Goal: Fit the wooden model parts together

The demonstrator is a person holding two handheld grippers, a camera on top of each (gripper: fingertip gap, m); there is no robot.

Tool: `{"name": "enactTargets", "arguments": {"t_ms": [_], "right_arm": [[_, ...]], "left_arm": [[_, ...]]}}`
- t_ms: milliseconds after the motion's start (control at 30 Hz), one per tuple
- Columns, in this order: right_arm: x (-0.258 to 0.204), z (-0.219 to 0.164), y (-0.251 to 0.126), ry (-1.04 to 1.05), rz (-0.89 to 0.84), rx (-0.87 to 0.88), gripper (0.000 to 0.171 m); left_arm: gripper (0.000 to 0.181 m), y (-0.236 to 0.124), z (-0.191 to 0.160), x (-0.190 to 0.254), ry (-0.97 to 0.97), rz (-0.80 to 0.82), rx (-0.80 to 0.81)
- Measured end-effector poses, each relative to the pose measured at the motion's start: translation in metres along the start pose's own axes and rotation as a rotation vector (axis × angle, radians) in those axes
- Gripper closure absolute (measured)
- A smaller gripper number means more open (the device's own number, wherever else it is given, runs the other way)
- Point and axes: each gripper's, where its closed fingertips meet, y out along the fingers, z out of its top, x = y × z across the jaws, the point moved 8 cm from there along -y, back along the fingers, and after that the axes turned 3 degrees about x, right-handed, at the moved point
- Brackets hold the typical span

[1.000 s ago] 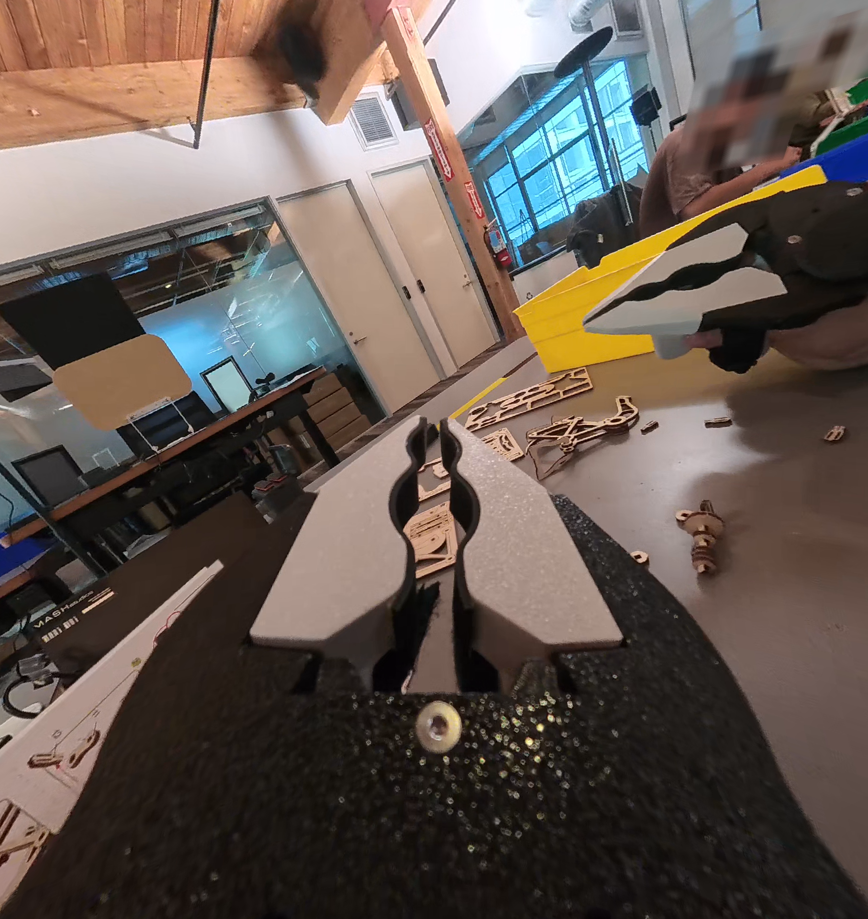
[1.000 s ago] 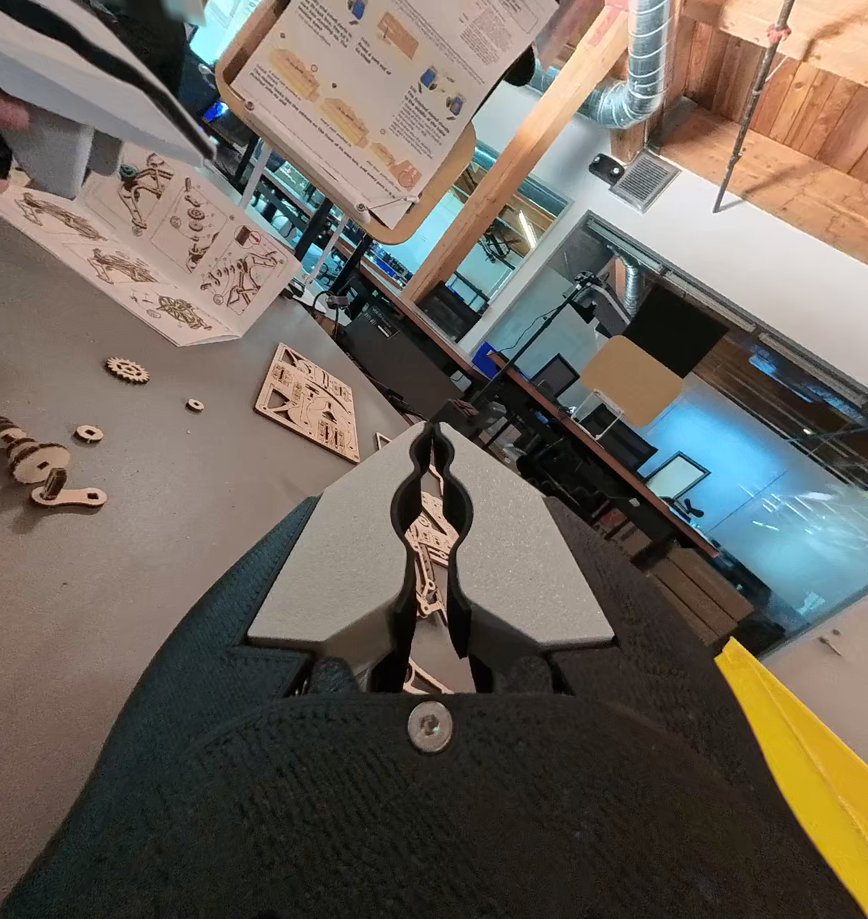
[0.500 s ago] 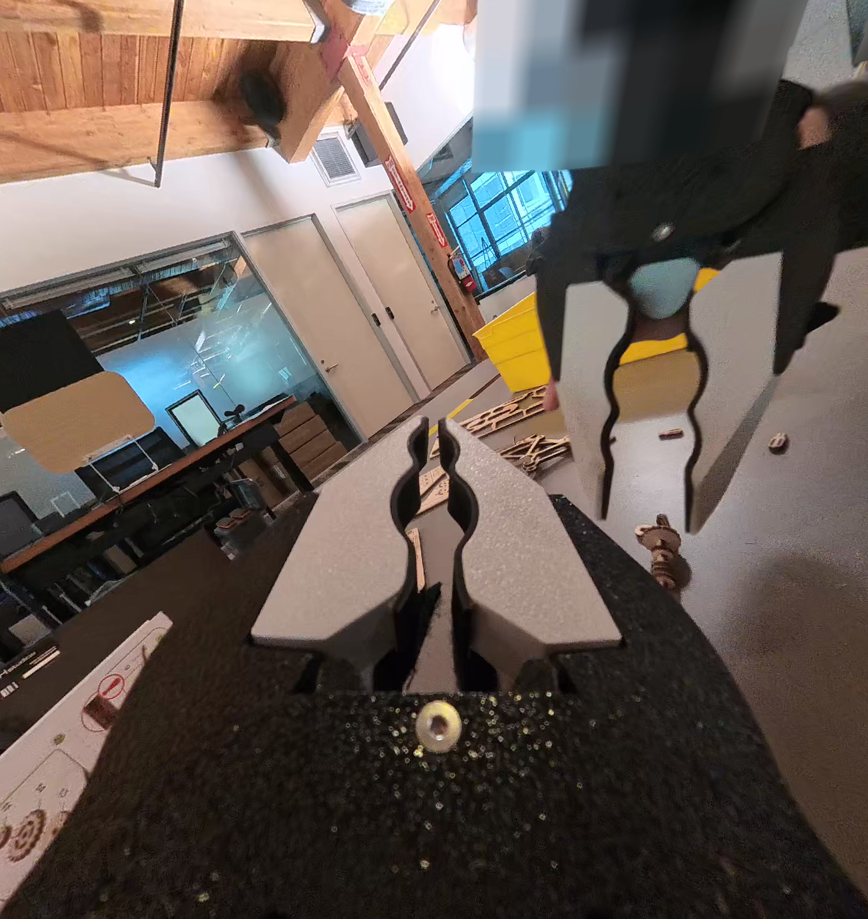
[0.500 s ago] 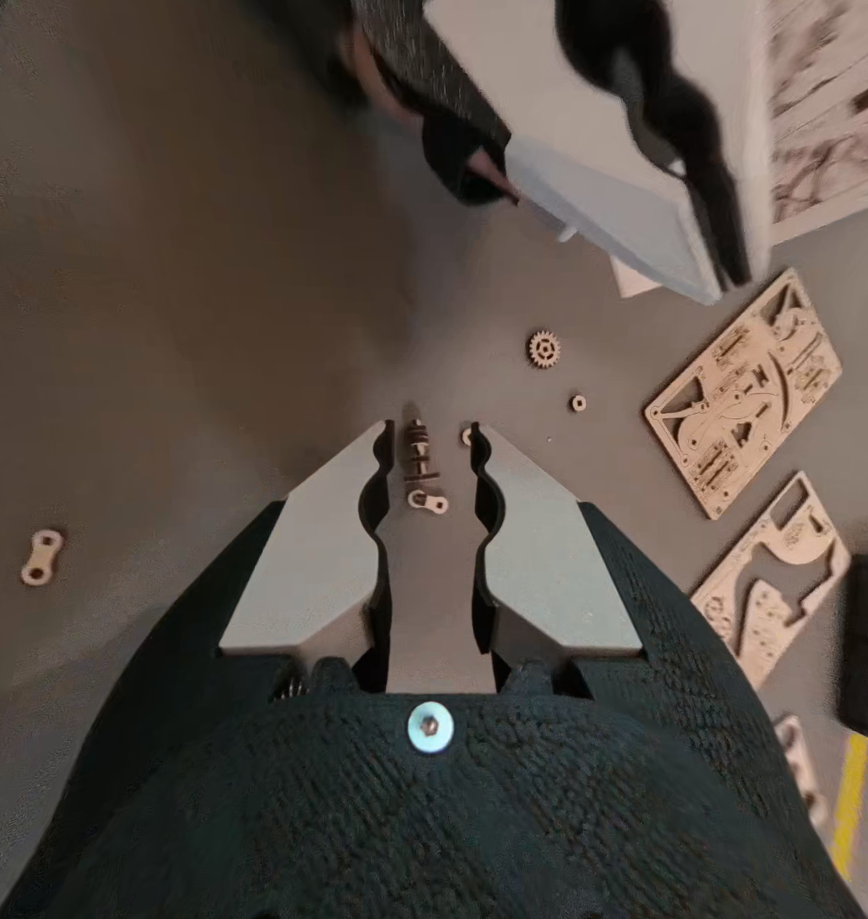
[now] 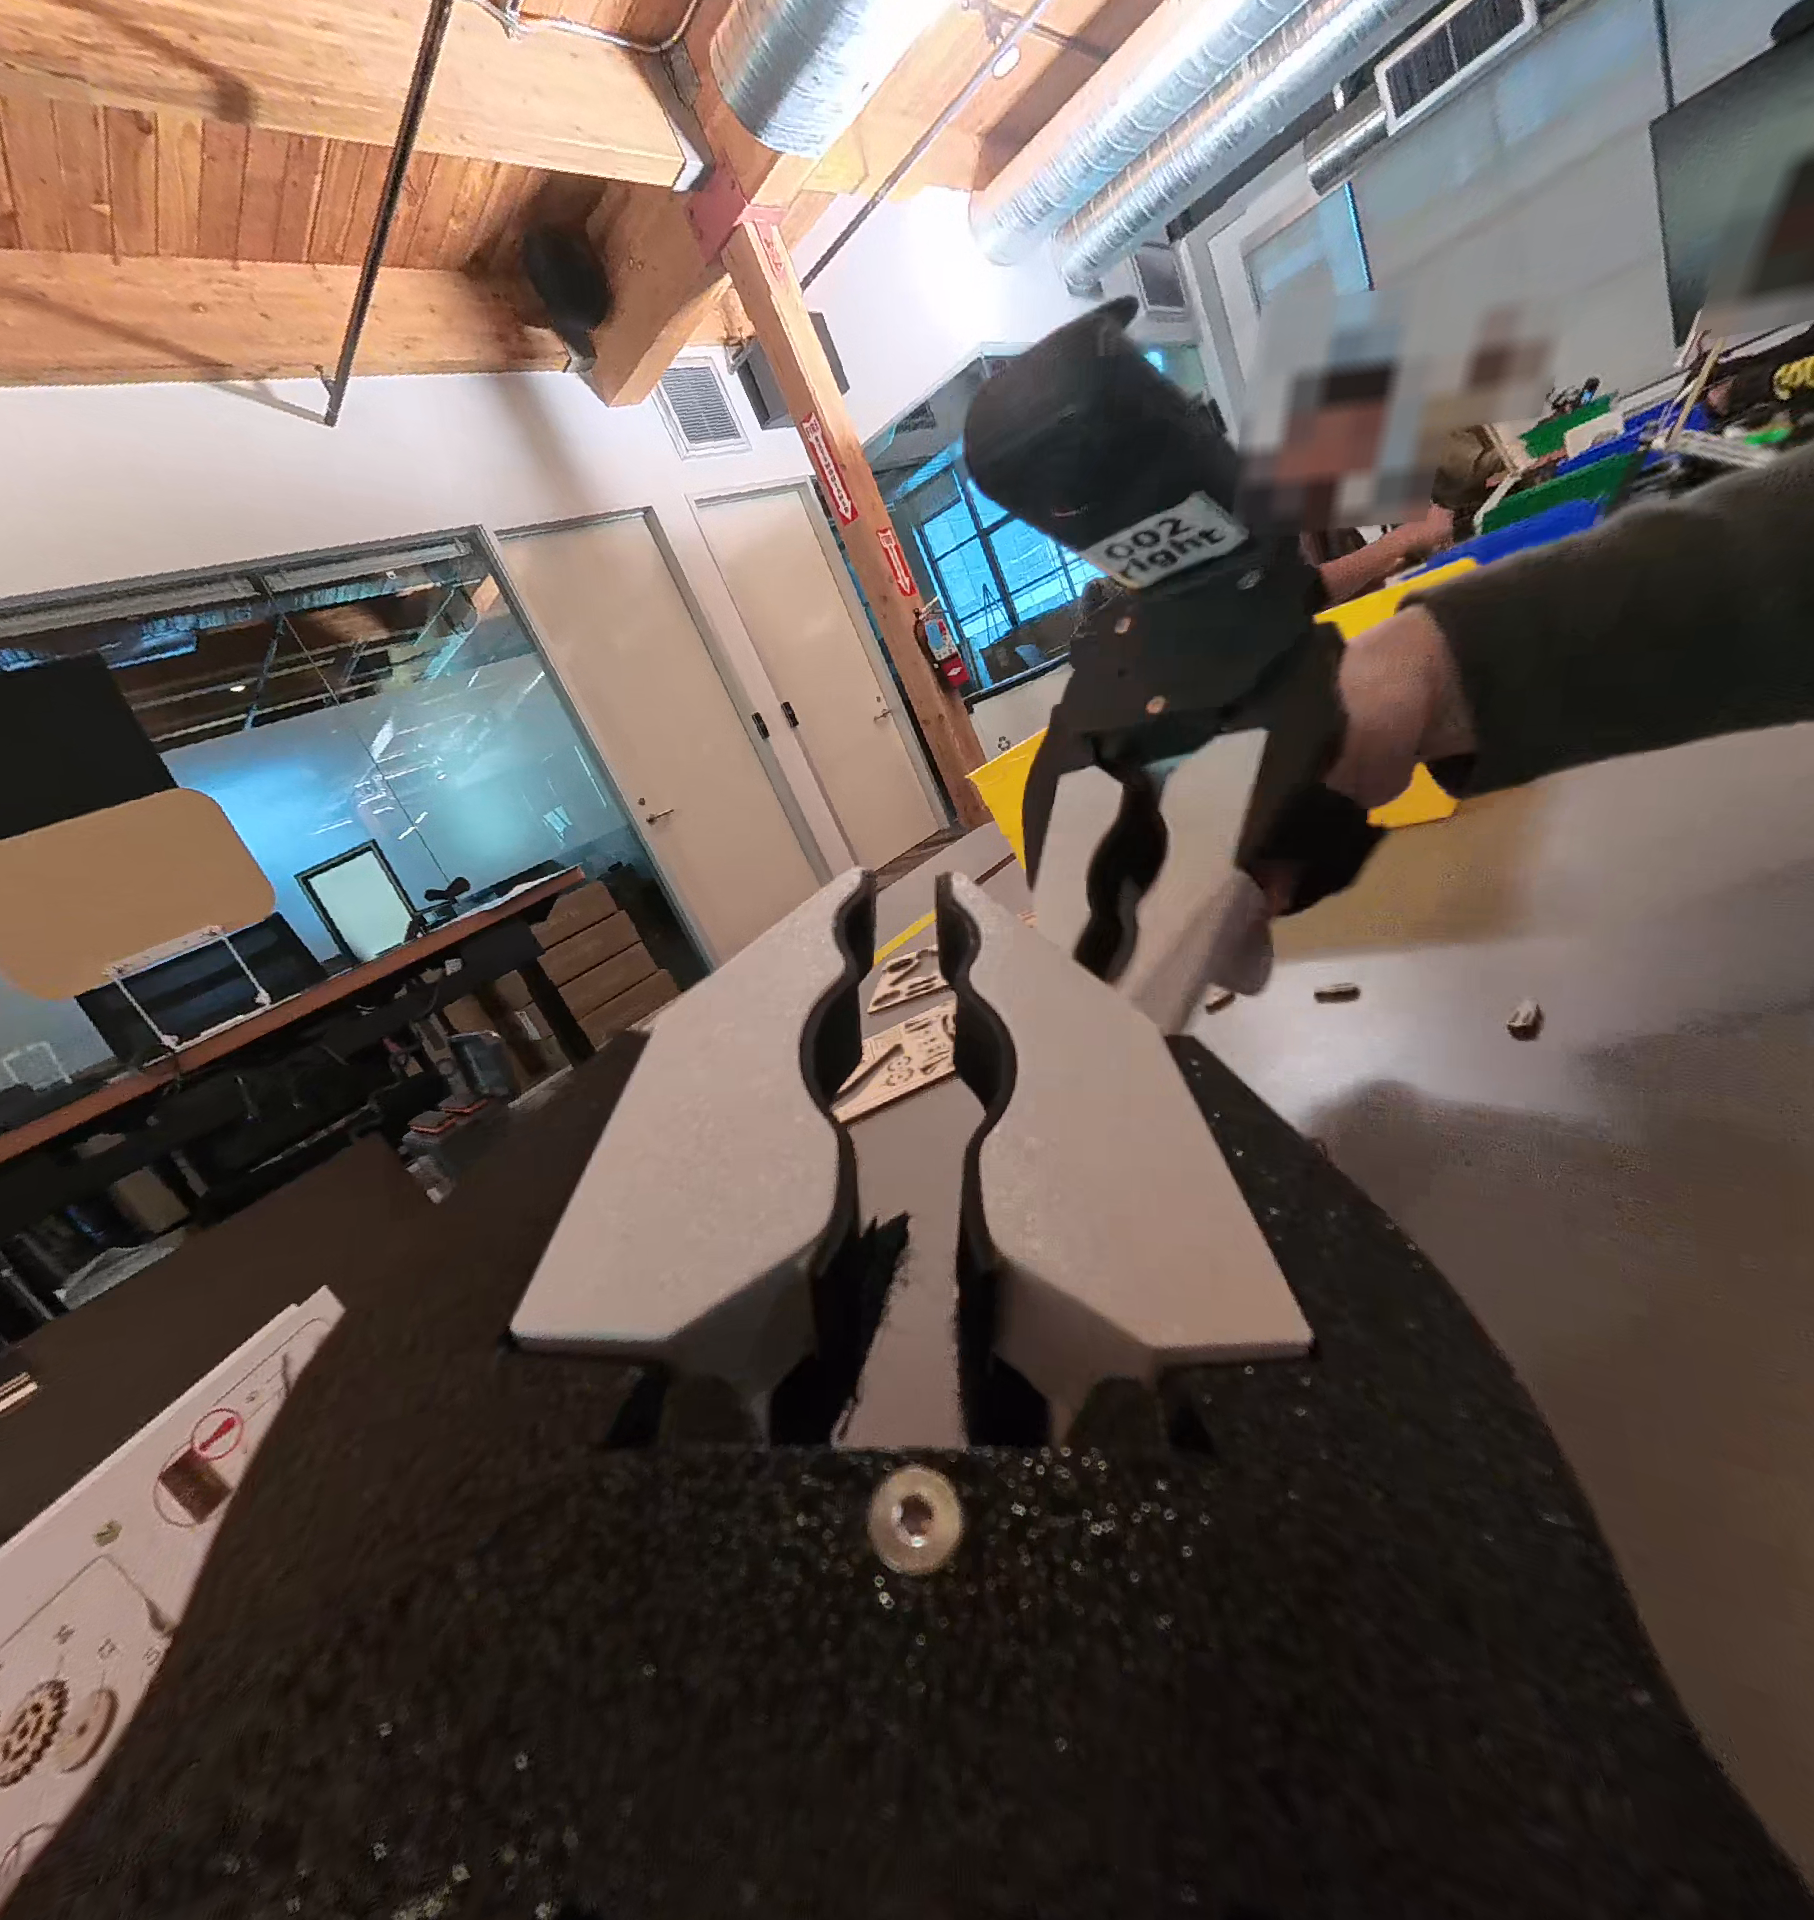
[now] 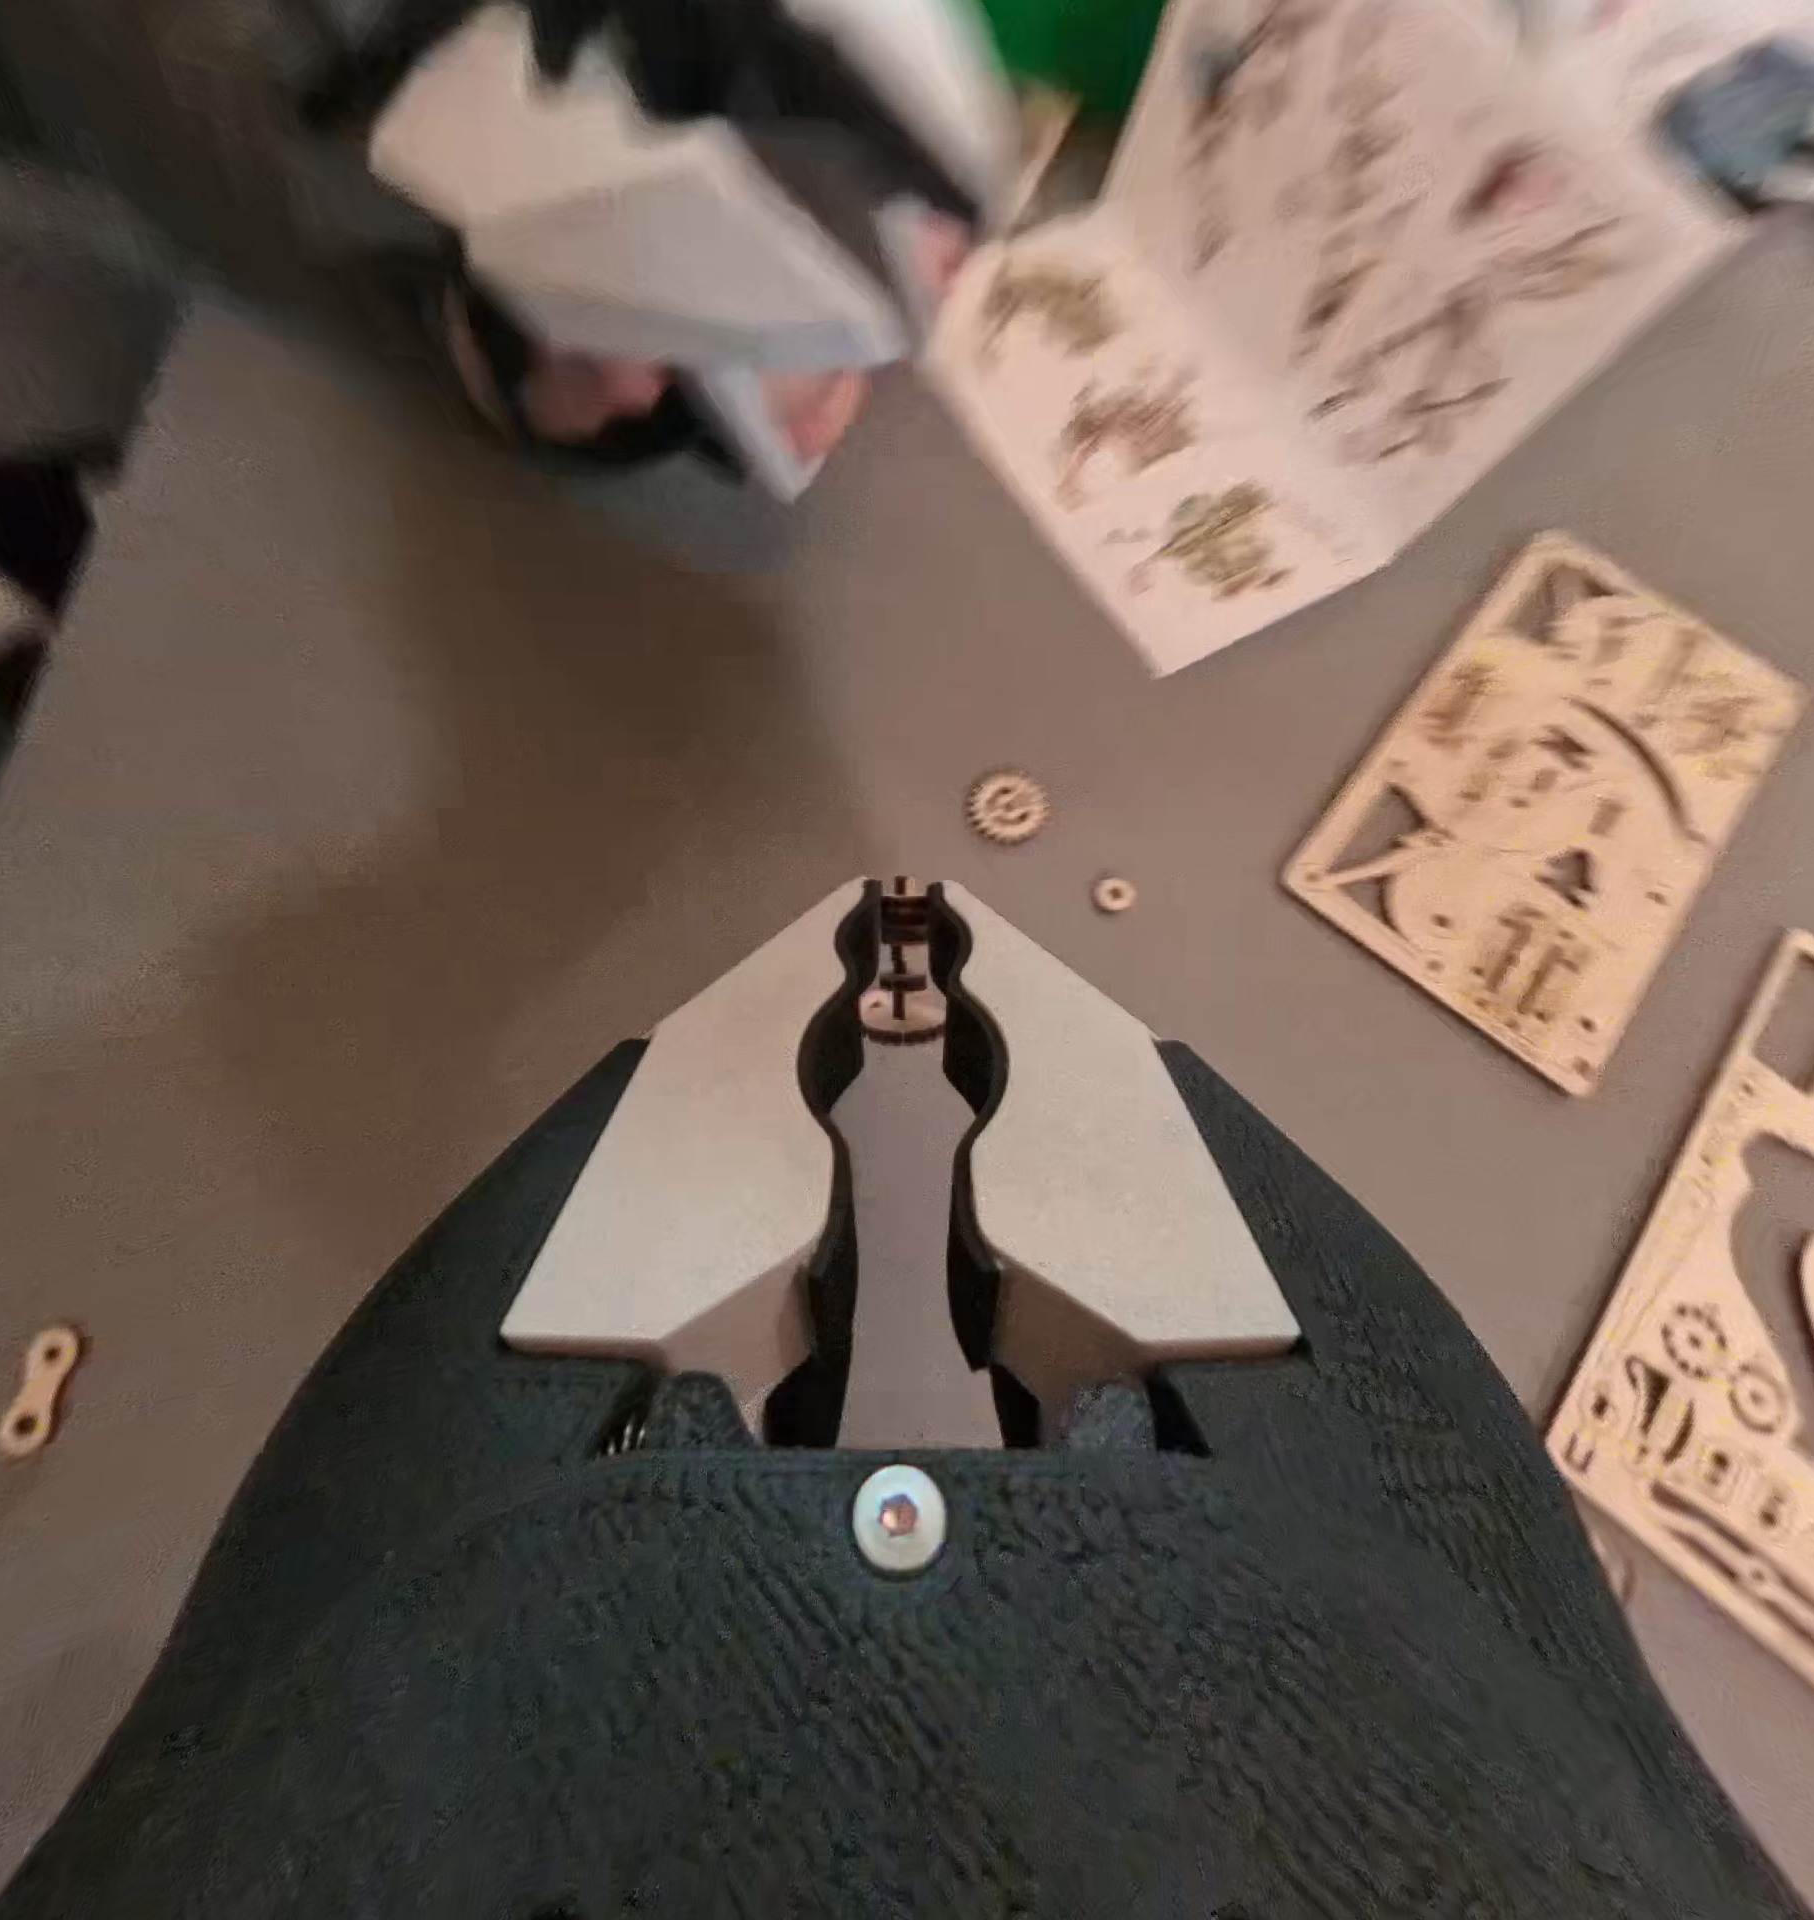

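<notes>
In the right wrist view my right gripper (image 6: pixel 903 885) points down at the grey table (image 6: pixel 415 883). Its fingertips have closed around a small wooden axle assembly (image 6: pixel 905 925) with stacked discs, which lies between them on the table. The left wrist view shows this gripper (image 5: pixel 1131 971) held by a hand, tips down at the table. My left gripper (image 5: pixel 905 888) is slightly open and empty, hovering above the table. It appears blurred in the right wrist view (image 6: pixel 654 281).
A loose gear (image 6: pixel 1007 805), a washer (image 6: pixel 1116 891) and a link piece (image 6: pixel 38 1390) lie on the table. Two wooden part sheets (image 6: pixel 1537 810) (image 6: pixel 1734 1351) and an instruction booklet (image 6: pixel 1298 343) lie to the right. A yellow bin (image 5: pixel 1402 613) stands behind. Some 9 cm of space lies between my two pairs of fingers. The loose gear (image 6: pixel 1007 805) is closer to my right gripper, around 7 cm from its tips; the left tips are 12 cm off.
My right gripper swung from facing the room to pointing down, then dropped onto the axle assembly and narrowed its jaws around it. My left gripper opened a little.
</notes>
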Motion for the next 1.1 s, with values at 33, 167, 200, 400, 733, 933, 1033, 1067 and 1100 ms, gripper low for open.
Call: {"name": "enactTargets", "arguments": {"t_ms": [33, 167, 200, 400, 733, 933, 1033, 1067, 1100], "right_arm": [[0.007, -0.004, -0.009, 0.071, -0.014, 0.089, 0.164], [0.024, -0.023, -0.029, 0.266, -0.007, 0.309, 0.164], [0.026, -0.025, -0.031, 0.275, -0.014, 0.347, 0.165], [0.012, -0.015, -0.044, 0.218, 0.056, 0.673, 0.165], [-0.016, -0.020, -0.057, 0.071, 0.162, 0.632, 0.165], [-0.026, -0.032, -0.053, -0.018, -0.065, 0.366, 0.153], [-0.035, -0.036, -0.048, -0.043, -0.104, 0.282, 0.154], [-0.036, -0.038, -0.048, -0.057, -0.120, 0.250, 0.158], [-0.037, -0.039, -0.047, -0.071, -0.126, 0.220, 0.158]], "left_arm": [[0.172, 0.001, 0.000, 0.001, 0.002, -0.004, -0.007], [0.165, 0.012, -0.009, 0.009, 0.038, -0.034, -0.122], [0.159, 0.018, -0.013, 0.013, 0.021, -0.060, -0.184], [0.117, 0.054, -0.027, 0.043, -0.253, -0.228, -0.404], [0.167, 0.072, -0.014, 0.066, -0.355, -0.339, -0.319], [0.168, 0.070, -0.029, 0.077, -0.194, -0.322, -0.556], [0.168, 0.070, -0.034, 0.085, -0.190, -0.351, -0.607], [0.168, 0.069, -0.037, 0.087, -0.196, -0.359, -0.619], [0.168, 0.069, -0.039, 0.089, -0.201, -0.367, -0.630]]}}
